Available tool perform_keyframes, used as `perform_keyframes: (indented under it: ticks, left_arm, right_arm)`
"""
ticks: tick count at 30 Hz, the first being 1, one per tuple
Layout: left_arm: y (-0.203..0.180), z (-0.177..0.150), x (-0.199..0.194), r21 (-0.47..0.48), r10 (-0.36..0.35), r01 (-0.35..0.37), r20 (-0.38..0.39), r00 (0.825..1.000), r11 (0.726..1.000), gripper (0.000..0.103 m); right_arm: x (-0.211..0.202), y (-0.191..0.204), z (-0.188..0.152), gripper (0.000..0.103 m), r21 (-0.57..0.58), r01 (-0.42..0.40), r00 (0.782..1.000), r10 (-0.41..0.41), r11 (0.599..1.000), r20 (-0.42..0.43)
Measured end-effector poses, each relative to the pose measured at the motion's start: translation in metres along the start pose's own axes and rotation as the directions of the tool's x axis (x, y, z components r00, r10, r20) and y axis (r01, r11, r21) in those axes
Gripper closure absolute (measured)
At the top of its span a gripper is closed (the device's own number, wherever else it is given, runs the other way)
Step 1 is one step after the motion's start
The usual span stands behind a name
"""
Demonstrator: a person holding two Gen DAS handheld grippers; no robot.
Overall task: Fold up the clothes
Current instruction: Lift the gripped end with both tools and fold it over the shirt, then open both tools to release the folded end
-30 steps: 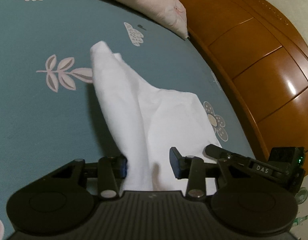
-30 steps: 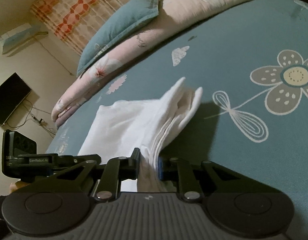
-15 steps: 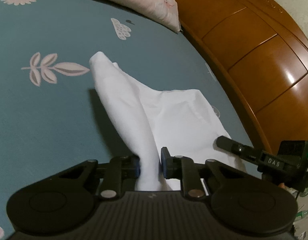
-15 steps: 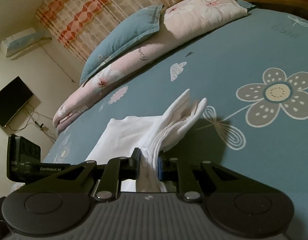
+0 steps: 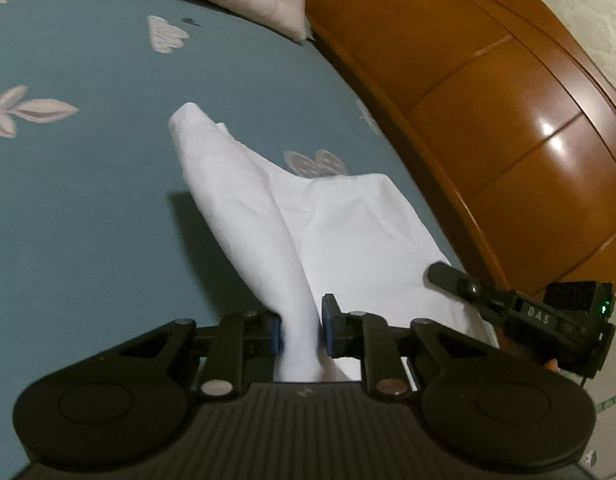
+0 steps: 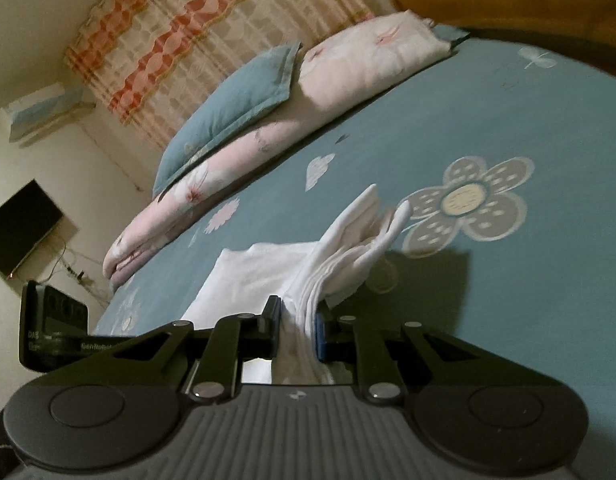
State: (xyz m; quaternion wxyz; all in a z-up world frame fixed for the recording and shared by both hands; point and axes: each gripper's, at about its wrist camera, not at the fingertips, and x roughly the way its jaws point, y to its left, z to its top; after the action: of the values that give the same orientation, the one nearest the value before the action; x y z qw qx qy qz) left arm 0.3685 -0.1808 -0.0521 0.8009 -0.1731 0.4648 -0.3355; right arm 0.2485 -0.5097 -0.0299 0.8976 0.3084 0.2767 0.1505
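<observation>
teal bed sheet (image 5: 87, 208) printed with pale leaves and flowers fills most of both views, with a glossy wooden headboard (image 5: 488, 120) curving along its right edge in the left wrist view. at the far left of the right wrist view a dark screen (image 6: 21, 228) hangs on a cream wall, an air conditioner (image 6: 39, 112) sits higher up, and an orange-and-cream checked curtain (image 6: 211, 28) covers the back. a teal pillow (image 6: 231, 108) lies on a rolled pink floral quilt (image 6: 308, 108) along the far side of the bed.

the white garment (image 5: 336, 232) lies on the sheet near the headboard side, partly flat and partly pulled up into ridges. the left gripper (image 5: 300, 330) has its blue-padded jaws pressed together on one raised fold of the white garment, which rises from the jaws as a long tapering ridge ending in a rounded tip over the sheet. to the right in that same view, the other gripper's black body reaches in over the cloth's near edge.

the right gripper (image 6: 297, 326) is clamped on a bunch of several stacked layers of the white garment (image 6: 267, 272); the layers fan out beyond the jaws into two pointed tips near a large printed flower (image 6: 468, 200), casting a dark shadow on the sheet to the right. the flat part of the cloth spreads to the left of the jaws.
</observation>
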Motion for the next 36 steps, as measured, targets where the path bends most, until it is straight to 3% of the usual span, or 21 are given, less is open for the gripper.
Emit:
perform_keyframes:
  ticks: [16,25,29,32,36]
  left_arm:
    - [-0.088,-0.024,0.062,0.047,-0.117,0.12,-0.062,0.991,0.992,0.085]
    - [-0.099,-0.043,0.099,0.054,-0.112,0.117,-0.088,0.99,0.992,0.083]
    - [-0.092,-0.043,0.094,0.071,-0.069,0.076,-0.091,0.993,0.995,0.067]
    - [-0.084,-0.041,0.085,0.093,-0.008,0.016,-0.084,0.996,0.996,0.064]
    - [-0.075,-0.038,0.062,0.132,0.061,-0.057,-0.024,0.998,0.99,0.048]
  right_arm:
    - [-0.093,-0.066,0.009,0.084,0.093,0.112,0.983,-0.124,0.989,0.132]
    - [-0.096,-0.106,0.004,0.081,0.149,0.207,0.969,-0.223,0.967,0.101]
    - [-0.098,-0.113,0.001,0.065,0.179,0.257,0.957,-0.276,0.95,0.092]
    - [-0.107,-0.111,0.001,0.063,0.181,0.309,0.935,-0.333,0.934,0.122]
    - [-0.122,-0.101,0.004,0.057,0.16,0.262,0.942,-0.288,0.952,0.17]
